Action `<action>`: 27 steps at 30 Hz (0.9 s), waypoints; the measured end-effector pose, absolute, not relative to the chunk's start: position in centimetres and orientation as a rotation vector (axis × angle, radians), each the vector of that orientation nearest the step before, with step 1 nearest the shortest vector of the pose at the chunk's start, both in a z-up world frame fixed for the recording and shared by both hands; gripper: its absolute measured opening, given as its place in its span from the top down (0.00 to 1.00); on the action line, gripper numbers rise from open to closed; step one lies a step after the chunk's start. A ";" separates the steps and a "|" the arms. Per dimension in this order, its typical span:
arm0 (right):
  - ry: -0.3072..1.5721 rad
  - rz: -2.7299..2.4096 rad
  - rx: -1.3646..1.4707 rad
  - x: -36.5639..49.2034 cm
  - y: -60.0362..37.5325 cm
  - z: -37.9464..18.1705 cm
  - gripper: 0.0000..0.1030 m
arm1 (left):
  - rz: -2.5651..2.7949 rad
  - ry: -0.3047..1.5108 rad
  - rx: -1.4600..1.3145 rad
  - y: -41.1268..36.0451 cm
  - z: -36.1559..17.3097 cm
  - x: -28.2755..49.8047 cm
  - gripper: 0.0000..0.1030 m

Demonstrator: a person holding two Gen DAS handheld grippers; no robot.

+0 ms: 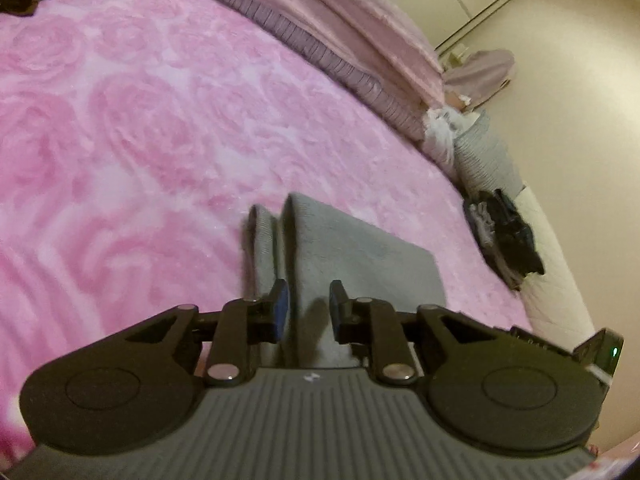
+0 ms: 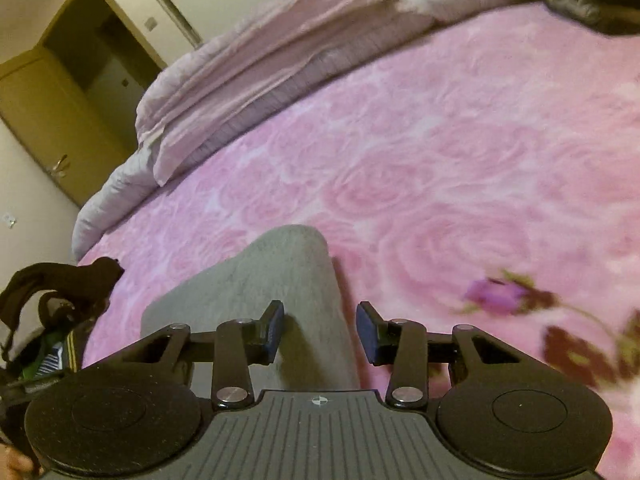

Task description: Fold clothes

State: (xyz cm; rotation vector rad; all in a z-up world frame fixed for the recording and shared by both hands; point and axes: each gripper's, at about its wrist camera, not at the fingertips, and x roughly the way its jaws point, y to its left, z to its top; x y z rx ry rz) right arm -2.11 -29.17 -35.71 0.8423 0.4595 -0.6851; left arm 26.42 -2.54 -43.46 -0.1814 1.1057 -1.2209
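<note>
A grey knitted garment (image 1: 352, 252) lies folded on the pink rose-patterned bedspread (image 1: 140, 128). In the left wrist view my left gripper (image 1: 309, 308) hovers over its near end, fingers apart, with a fold of the grey cloth running between them; whether they touch it I cannot tell. In the right wrist view the same grey garment (image 2: 264, 280) stretches away from my right gripper (image 2: 320, 332), which is open above its near edge with nothing pinched.
A folded pink quilt (image 1: 328, 24) and a lilac pillow lie along the far side of the bed. Dark clothes (image 1: 504, 236) sit at the bed's right edge. A dark garment and bag (image 2: 52, 300) lie at the left edge, with a doorway (image 2: 92, 60) beyond.
</note>
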 end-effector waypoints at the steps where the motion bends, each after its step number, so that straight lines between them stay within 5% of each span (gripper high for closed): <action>1: 0.460 -0.678 0.848 -2.0 -29.5 -36.0 0.63 | -1.214 1.119 -0.179 -3.0 -43.8 26.8 0.84; 18: 0.473 -0.576 0.896 -0.2 -34.1 -38.4 0.62 | -1.227 1.229 -0.242 -4.4 -45.6 29.6 0.81; 23: 0.456 -0.520 0.943 -0.7 -35.1 -39.2 0.62 | -1.268 1.294 -0.285 -5.3 -46.3 30.4 0.71; 27: 0.451 -0.510 0.955 -0.9 -35.3 -39.4 0.62 | -1.284 1.292 -0.279 -6.0 -46.3 30.4 0.75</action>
